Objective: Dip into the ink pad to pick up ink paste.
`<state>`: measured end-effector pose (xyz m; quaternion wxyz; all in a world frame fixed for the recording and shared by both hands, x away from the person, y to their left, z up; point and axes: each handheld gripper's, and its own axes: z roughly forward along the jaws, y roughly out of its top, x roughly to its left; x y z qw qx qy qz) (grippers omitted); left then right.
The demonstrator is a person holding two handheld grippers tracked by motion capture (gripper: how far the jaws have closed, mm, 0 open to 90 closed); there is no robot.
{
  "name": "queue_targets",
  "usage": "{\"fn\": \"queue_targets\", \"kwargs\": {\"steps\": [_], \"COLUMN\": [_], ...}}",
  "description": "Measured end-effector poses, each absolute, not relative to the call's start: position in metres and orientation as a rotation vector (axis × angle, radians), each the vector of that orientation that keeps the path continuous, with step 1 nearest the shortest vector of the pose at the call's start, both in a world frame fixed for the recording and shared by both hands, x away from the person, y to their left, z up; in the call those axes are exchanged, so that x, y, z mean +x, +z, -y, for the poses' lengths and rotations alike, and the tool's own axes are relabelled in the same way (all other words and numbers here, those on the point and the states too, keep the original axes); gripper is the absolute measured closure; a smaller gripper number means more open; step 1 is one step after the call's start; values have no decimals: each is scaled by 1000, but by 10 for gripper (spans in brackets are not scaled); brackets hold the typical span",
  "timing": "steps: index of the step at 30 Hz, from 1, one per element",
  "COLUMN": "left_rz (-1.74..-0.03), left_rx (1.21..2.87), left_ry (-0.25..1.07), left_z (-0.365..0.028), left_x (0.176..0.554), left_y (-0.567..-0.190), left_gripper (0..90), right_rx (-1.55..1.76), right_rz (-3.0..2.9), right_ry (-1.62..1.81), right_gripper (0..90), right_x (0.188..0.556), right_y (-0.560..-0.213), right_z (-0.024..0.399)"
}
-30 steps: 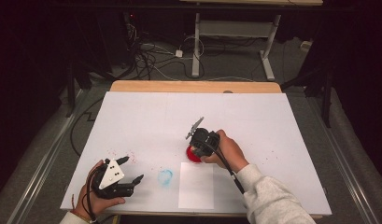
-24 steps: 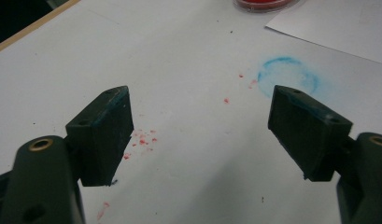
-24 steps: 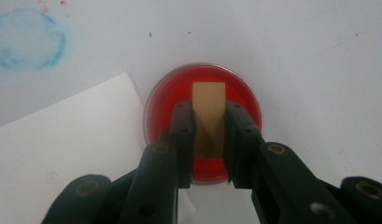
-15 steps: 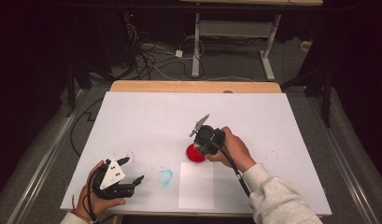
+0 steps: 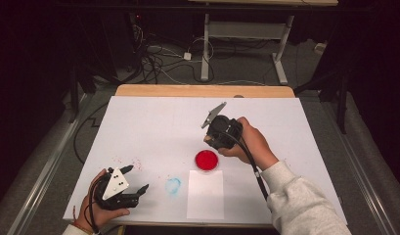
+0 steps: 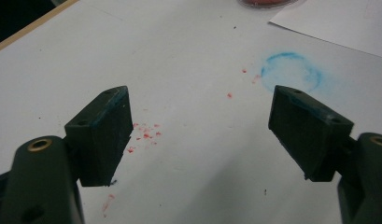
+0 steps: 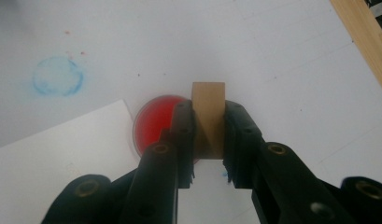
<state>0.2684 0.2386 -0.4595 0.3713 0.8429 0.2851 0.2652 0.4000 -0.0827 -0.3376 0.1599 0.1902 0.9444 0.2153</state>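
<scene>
Paint could drip: right gripper fingers pinch a wooden block above the red dish, with paper at six o'clock. Left gripper fingers gape empty.

Wooden block: lower part hidden btwn right claw jaws. Red dish partly covered by claw; in left gripper view dish cut off at 12 o'clock edge. White paper cut off at 1 o'clock.
</scene>
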Motion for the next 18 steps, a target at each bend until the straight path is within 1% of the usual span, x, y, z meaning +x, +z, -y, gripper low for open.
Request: {"fn": "queue_targets", "kwargs": {"steps": [7, 18], "left_rz": [-743, -747], "left_rx": [2169, 2172], "left_ry": [667, 666], "left_z": [-239, -239], "left_x": [266, 266], "left_y": [-460, -461], "left_gripper": [205, 205], "right_rx": [518, 526], "right_rz": [-2730, -2835], "right_ry": [571, 436], "right_gripper": [759, 759], "right_x": [398, 406], "right_y": [-344, -390], "right_z": [73, 63]}}
